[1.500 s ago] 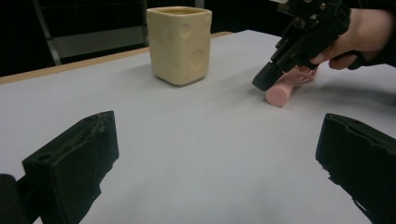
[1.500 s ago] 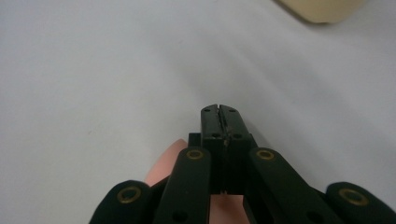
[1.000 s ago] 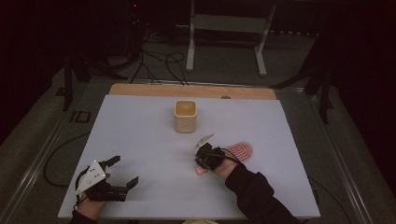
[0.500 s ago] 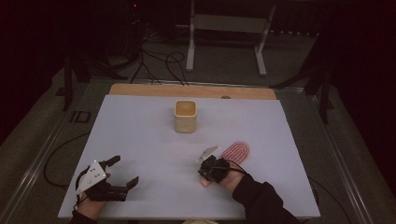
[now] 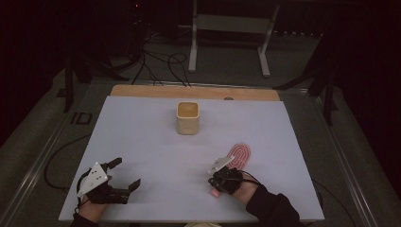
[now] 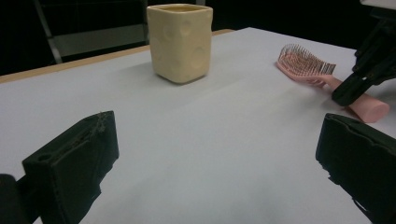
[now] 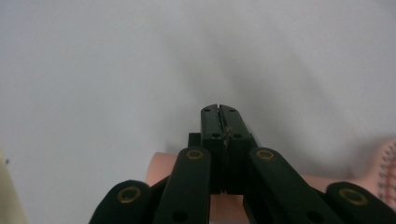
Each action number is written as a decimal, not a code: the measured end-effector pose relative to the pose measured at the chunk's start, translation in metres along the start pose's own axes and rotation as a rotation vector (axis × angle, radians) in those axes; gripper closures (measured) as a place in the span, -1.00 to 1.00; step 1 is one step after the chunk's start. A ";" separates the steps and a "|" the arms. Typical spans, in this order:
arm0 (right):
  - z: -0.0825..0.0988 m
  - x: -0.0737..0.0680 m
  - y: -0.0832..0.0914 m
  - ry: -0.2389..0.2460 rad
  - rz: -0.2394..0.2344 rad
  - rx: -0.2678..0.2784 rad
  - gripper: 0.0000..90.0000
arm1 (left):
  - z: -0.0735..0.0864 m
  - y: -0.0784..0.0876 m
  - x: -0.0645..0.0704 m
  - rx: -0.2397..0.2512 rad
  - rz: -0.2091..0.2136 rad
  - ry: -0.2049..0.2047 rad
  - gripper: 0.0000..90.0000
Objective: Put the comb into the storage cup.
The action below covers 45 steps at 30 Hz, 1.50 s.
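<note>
Pink plastic marks the thing in hand: a hairbrush (image 5: pixel 238 156) lying flat on the pale counter (image 5: pixel 142 142), bristles up, its oval head angled toward the far right and its round handle pointing back toward the person; the right gripper (image 5: pixel 218 185) sits directly over that handle, near the counter's front edge, with the person's dark sleeve (image 5: pixel 272 210) behind it; in the right gripper view the two black jaws are pressed together with no gap at the tips, and the pink handle (image 7: pixel 161 170) shows beneath the linkage rather than between the tips, so whether the handle is pinched lower down cannot be told; in the left gripper view the brush (image 6: pixel 308 65) lies with its fine bristles standing up, and the right gripper (image 6: pixel 369 65) rests against the handle close to its rounded end.

Off at the front left corner, well apart from the brush, the left gripper (image 5: pixel 126 176) hovers low over bare counter with its jaws spread wide and nothing between them; its grey plate (image 5: pixel 93 177) faces up.

Toward the middle of the far half stands a cream, square-sided cup (image 5: pixel 188 117), upright, with shallow round dimples on its walls (image 6: pixel 180 42); it stands apart from the brush and from both grippers.
</note>
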State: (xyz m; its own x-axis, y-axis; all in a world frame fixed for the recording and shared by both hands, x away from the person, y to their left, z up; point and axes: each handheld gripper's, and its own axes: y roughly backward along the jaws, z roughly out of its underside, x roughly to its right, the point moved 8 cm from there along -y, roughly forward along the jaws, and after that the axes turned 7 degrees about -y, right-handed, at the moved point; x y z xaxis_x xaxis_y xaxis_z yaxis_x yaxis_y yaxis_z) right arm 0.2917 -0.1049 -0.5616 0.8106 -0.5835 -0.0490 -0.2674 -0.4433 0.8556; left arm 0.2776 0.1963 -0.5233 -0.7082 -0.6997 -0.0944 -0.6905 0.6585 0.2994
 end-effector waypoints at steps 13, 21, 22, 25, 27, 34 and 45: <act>0.029 0.009 0.019 -0.040 0.019 -0.020 1.00 | 0.000 0.000 0.000 -0.004 0.000 -0.001 -1.00; 0.046 0.020 0.032 -0.059 0.041 -0.039 0.99 | 0.000 0.000 0.000 -0.003 0.000 -0.003 -1.00; 0.049 0.022 0.033 -0.061 0.045 -0.040 0.99 | 0.000 0.000 0.000 -0.002 0.000 -0.003 -1.00; 0.056 0.029 0.039 -0.077 0.063 -0.046 0.99 | 0.000 -0.001 0.000 -0.004 0.002 -0.002 -1.00; 0.062 0.035 0.042 -0.092 0.069 -0.049 1.00 | 0.000 0.000 0.001 -0.002 0.001 -0.003 -1.00; 0.076 0.049 0.050 -0.121 0.099 -0.067 0.99 | 0.000 0.000 0.001 -0.001 0.001 -0.003 -1.00; 0.093 0.069 0.058 -0.145 0.128 -0.097 0.99 | 0.000 -0.001 0.000 -0.004 0.000 -0.004 -1.00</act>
State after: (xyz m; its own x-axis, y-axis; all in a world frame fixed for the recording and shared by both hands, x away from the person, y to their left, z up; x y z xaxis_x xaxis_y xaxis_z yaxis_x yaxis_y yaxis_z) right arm 0.2832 -0.2340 -0.5633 0.6882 -0.7255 -0.0040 -0.3063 -0.2956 0.9049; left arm 0.2777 0.1955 -0.5233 -0.7086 -0.6987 -0.0987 -0.6901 0.6571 0.3033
